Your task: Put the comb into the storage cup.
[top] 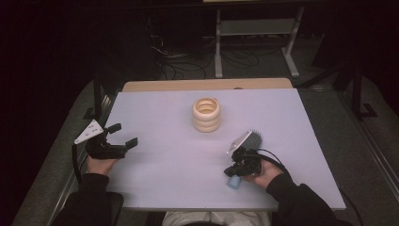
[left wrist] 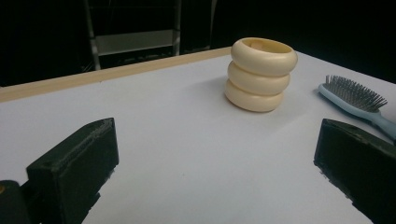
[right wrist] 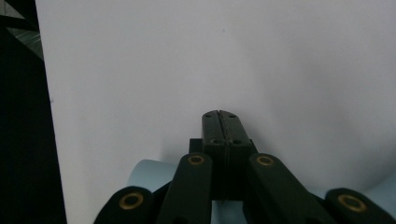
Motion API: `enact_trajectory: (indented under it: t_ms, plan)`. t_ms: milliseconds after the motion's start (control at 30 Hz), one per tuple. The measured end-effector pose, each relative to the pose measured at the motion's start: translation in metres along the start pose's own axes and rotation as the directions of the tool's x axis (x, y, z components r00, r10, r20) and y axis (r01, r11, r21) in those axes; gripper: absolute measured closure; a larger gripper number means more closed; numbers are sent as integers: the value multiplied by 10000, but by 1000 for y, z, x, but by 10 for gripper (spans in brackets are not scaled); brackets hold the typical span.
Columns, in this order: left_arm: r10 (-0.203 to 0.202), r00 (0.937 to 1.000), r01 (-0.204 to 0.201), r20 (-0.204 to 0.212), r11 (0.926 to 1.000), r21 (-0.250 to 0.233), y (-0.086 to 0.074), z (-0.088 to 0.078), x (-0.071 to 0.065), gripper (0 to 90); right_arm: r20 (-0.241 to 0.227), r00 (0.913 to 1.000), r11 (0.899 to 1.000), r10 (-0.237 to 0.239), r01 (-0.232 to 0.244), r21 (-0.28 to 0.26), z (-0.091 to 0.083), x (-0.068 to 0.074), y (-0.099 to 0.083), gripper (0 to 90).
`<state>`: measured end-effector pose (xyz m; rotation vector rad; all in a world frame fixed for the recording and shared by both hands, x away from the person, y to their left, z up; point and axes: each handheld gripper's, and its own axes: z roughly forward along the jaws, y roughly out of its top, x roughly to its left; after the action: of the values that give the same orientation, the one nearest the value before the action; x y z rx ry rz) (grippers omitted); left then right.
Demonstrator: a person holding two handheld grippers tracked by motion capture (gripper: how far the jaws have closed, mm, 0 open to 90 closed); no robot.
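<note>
A cream holder made of three stacked rings (top: 206, 114) (left wrist: 261, 74) stands upright at the middle of the white table (top: 164, 165). A hairbrush with a light blue handle (top: 254, 138) (left wrist: 355, 95) lies to the holder's right front. My right gripper (top: 229, 172) (right wrist: 220, 116) hovers over the brush handle, jaws pressed flat together with nothing between them; the blue handle (right wrist: 149, 170) shows beneath its linkage. My left gripper (top: 124, 134) (left wrist: 215, 156) rests at the table's left edge, open and empty, facing the holder.
A wooden strip (top: 207, 84) runs along the table's far edge. Beyond it stand a metal rack (top: 254, 28) and cables on the dark floor. White table surface lies between the two grippers and in front of the holder.
</note>
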<state>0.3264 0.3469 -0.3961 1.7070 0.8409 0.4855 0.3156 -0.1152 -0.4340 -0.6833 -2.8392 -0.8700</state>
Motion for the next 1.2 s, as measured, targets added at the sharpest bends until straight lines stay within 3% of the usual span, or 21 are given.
enact_trajectory:
  t_ms: [200, 733, 1200]
  plan:
    - [-7, 10000, 7, -8, 10000, 12, 0, 0, 0, 0, -71, 10000, 10000, 70, -69, 19, -11, 0, -18, 891]
    - [-44, 10000, 44, -29, 10000, -1, 0, -1, -1, 0, -444, 9990, 9999, 65, -61, 83, -22, 1, -33, 891]
    - [-39, 10000, 39, -40, 10000, 24, 0, -1, 0, 0, -264, 9993, 9996, 280, -277, 108, -32, -2, -47, 890]
